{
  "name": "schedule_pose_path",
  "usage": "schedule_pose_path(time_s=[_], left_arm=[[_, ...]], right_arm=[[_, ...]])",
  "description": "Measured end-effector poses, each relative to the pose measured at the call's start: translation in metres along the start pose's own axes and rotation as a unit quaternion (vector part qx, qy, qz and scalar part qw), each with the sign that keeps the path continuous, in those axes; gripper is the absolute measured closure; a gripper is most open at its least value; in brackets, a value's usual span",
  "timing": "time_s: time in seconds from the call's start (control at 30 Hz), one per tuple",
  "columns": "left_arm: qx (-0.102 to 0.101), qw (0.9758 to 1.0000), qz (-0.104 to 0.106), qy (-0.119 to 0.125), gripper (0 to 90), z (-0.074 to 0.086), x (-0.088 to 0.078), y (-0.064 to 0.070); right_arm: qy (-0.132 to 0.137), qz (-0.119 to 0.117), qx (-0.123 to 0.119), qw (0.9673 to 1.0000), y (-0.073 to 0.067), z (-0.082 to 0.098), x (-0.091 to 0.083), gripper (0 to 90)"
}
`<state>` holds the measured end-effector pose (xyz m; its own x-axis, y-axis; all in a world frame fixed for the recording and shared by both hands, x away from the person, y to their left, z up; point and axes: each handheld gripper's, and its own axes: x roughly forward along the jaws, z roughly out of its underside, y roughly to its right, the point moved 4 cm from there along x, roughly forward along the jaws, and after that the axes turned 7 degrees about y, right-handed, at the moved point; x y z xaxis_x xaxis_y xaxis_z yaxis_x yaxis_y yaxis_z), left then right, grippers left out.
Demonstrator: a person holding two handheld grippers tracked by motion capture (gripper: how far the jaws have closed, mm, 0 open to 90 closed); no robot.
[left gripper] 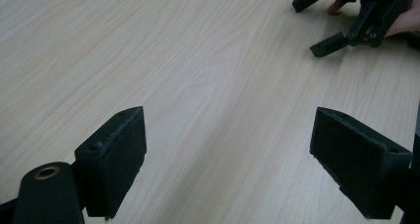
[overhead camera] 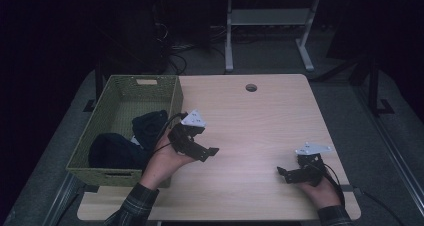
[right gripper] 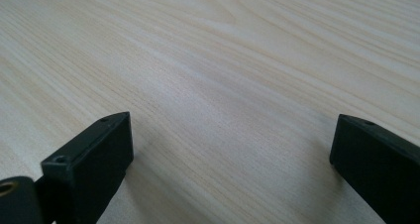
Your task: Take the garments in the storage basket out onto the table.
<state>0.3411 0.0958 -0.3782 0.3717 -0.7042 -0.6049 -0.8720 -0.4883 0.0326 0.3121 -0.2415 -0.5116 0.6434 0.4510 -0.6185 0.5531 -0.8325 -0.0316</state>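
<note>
Beside your released left gripper [overhead camera: 212, 151], dark soft clothes [overhead camera: 150, 125] fill the green woven basket [overhead camera: 174, 98]; pinch a thick fold. Right gripper [overhead camera: 281, 172] gapes too.

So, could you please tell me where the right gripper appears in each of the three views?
High view: right gripper low at the right, held over the table, jaws open.
Left gripper view: top right corner, far across the wood.
Right gripper view: its own two black jaws rise from the bottom corners.
Shared landmark: the pale wood table.
</note>
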Motion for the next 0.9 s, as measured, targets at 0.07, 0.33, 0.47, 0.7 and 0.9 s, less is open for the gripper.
schedule_pose_path(time_s=[0.07, 0.33, 0.47, 0.7, 0.9], left_arm=[[-0.002, 1.0000, 0.000, 0.002, 14.0, -0.001, 0.000, -0.001], [-0.005, 0.9999, 0.009, -0.003, 14.1, -0.011, -0.003, -0.012], [-0.006, 0.9999, 0.006, -0.010, 14.1, -0.011, -0.004, -0.015], [-0.004, 0.9999, -0.005, -0.015, 14.1, -0.008, -0.012, -0.021], [-0.009, 0.9996, -0.019, -0.019, 14.2, -0.004, -0.021, -0.026]], right_arm=[[0.000, 0.000, 0.000, 1.0000, 0.000, 0.000, 0.000, 2.7], [0.000, 0.000, 0.000, 1.0000, 0.000, 0.000, 0.000, 2.7], [0.000, 0.000, 0.000, 1.0000, 0.000, 0.000, 0.000, 2.7], [0.000, 0.000, 0.000, 1.0000, 0.000, 0.000, 0.000, 2.7], [0.001, 0.000, -0.002, 1.0000, 0.000, 0.000, 0.000, 2.7]])
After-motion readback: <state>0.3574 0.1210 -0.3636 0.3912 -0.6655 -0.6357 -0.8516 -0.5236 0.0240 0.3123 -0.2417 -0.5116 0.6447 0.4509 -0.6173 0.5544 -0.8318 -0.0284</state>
